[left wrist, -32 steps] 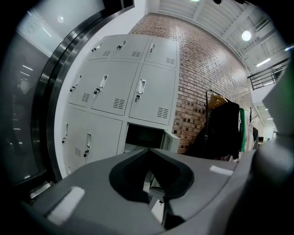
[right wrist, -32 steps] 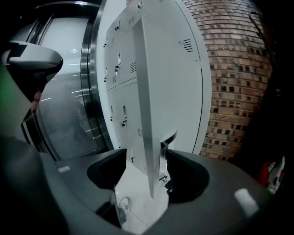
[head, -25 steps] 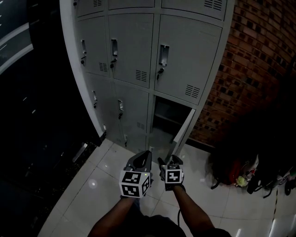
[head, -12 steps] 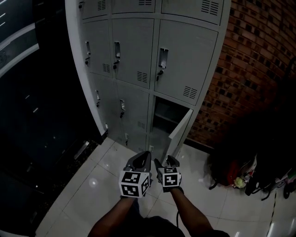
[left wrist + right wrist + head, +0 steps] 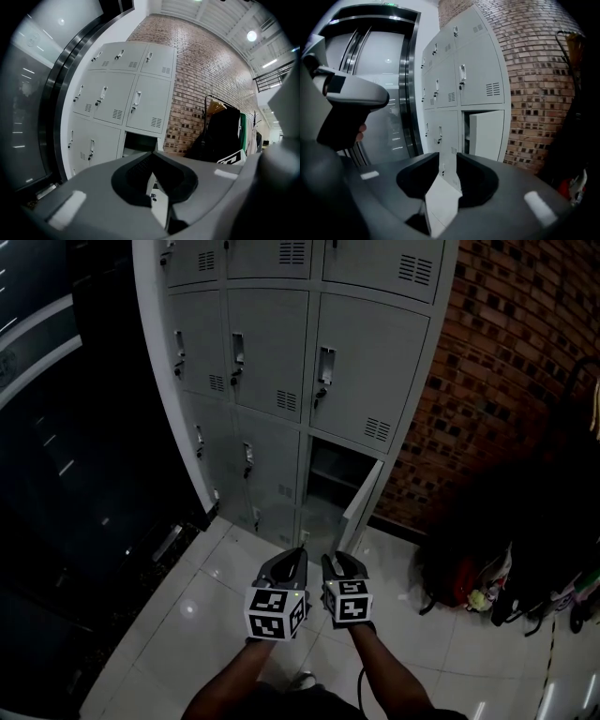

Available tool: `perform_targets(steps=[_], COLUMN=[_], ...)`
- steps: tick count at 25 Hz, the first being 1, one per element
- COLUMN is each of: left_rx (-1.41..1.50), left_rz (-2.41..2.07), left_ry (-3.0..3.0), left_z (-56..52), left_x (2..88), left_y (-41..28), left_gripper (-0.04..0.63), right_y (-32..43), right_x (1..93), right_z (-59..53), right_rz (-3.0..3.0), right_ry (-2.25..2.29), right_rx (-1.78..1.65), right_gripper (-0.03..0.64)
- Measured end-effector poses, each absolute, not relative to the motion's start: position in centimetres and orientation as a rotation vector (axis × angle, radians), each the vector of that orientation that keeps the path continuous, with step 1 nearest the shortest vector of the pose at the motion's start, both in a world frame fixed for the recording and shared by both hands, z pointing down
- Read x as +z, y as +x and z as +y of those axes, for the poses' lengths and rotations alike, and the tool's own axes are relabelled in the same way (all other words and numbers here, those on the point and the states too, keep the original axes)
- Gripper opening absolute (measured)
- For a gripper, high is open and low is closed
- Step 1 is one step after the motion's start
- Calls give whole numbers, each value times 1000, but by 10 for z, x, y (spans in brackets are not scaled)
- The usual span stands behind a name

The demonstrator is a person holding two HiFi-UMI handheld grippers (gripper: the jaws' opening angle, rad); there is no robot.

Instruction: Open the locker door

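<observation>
— Down at the bottom right of the locker bank (image 5: 272,352), our locker door (image 5: 362,506) stands swung out from its dark compartment, with its free edge turned toward us. We judge it hinges on the side nearest the brick wall (image 5: 506,362).

— Then why do we hold both grippers out here over the floor tiles (image 5: 187,615)?

— With the door open, we judge the job as good as done. We hold them low and side by side, well apart from the lockers, touching nothing.

— And the jaws?

— On our left gripper (image 5: 300,552) the jaws meet at the tips with nothing between them. On our right gripper (image 5: 329,560) they have just been closing. A narrow gap remains, showing only lockers and floor, so it grips nothing.

— Anything near the door's swing?

— Only some bags (image 5: 459,577) by the wall, clear of it.
</observation>
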State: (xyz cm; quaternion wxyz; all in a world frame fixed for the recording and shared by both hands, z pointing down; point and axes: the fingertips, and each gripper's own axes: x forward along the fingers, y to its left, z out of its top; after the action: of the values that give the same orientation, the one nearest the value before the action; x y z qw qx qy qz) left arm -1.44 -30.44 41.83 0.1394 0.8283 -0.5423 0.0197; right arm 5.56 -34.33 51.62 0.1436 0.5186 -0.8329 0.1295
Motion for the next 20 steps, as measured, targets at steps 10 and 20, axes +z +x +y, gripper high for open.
perform_targets(steps=[10, 20], left_rx=[17, -3], left_rz=[-1535, -1519], left_ry=[2449, 2471], left_z=[-241, -164], left_x=[396, 384], left_y=[-47, -69], left_gripper=[6, 6], right_y=[22, -8], right_x=[462, 419], right_z=[-273, -185], right_rz=[-2445, -2504], right_ry=[1585, 1628], right_rx=[275, 209], right_gripper=[51, 14])
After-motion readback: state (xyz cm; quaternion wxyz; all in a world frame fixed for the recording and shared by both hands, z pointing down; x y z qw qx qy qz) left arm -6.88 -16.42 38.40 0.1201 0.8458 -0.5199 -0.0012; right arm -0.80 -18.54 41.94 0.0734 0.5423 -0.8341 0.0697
